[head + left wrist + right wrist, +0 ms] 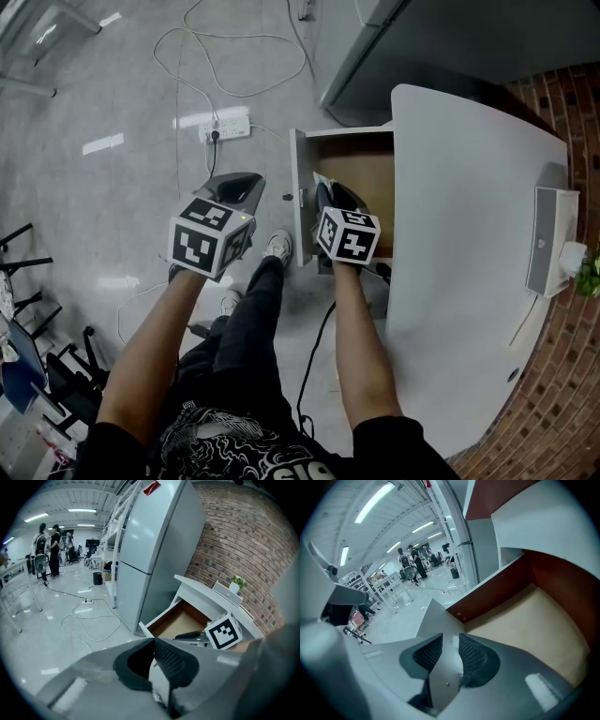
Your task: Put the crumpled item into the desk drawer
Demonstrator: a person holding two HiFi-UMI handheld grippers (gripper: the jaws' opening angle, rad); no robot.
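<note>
So the right gripper [450, 644] hangs over the open drawer [349, 132] with its jaws spread. It looks like they straddle the drawer front [298, 192] without squeezing it. The left gripper [153, 643] is off to the side over the floor [112, 94], jaws pinched together, empty as far as I can see. Thing is, the crumpled item isn't in any view, and the drawer bottom [534, 630] looks bare. My worry: pull the right one away sloppily and a jaw hooks the front, shoving the drawer shut.
</note>
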